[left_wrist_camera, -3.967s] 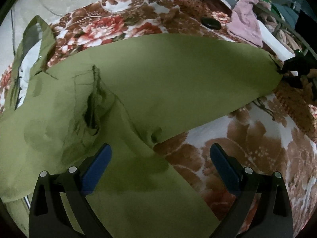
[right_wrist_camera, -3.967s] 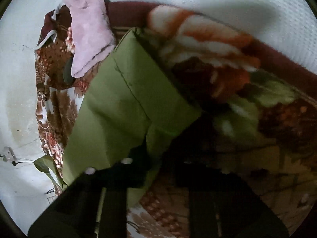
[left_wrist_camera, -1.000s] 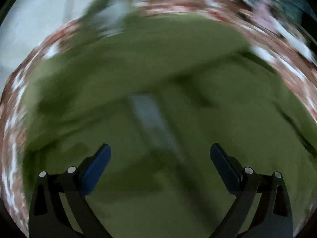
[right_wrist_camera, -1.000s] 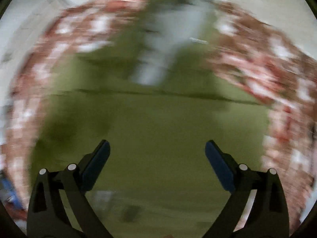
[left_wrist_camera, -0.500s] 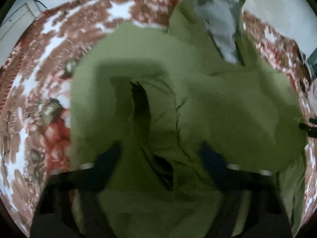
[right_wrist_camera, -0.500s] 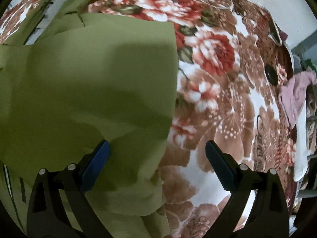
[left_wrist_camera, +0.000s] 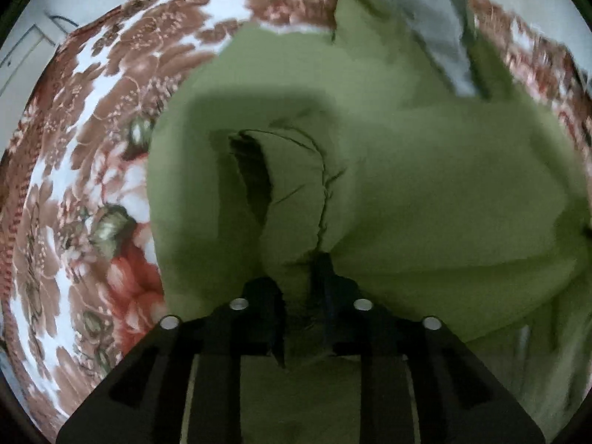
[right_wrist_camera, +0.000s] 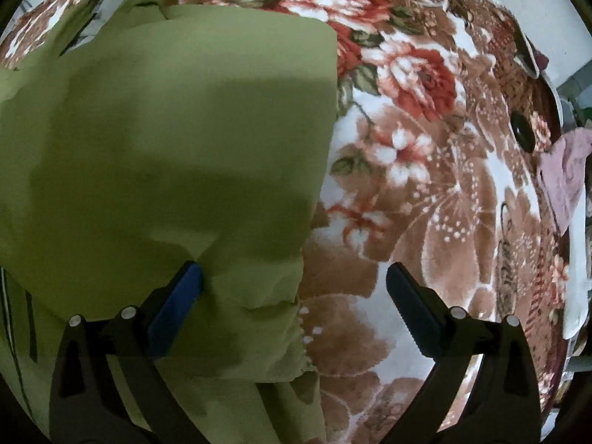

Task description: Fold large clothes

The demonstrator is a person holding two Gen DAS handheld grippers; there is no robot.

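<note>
An olive-green garment (left_wrist_camera: 425,185) lies spread and creased on a floral blanket (left_wrist_camera: 92,148), with its grey lining (left_wrist_camera: 440,44) showing at the far end. My left gripper (left_wrist_camera: 301,277) points steeply down, its jaws closing on a bunched fold of the cloth, which puckers around the dark fingers. In the right wrist view the same green garment (right_wrist_camera: 166,129) fills the left half, folded flat with a straight edge. My right gripper (right_wrist_camera: 296,288) stands open above that edge. Its left blue pad sits over the cloth and its right pad over the floral blanket (right_wrist_camera: 425,148).
A dark oval object (right_wrist_camera: 522,131) rests on the blanket at the far right. Beside it lies a pink cloth (right_wrist_camera: 566,174) and a white edge (right_wrist_camera: 577,259). Pale floor or wall shows beyond the bed's rim in both views.
The left jaws have come in from wide apart onto a fold of green cloth. Both views swung fast across the bed a second ago and now hold steady. The right jaws stay wide.
</note>
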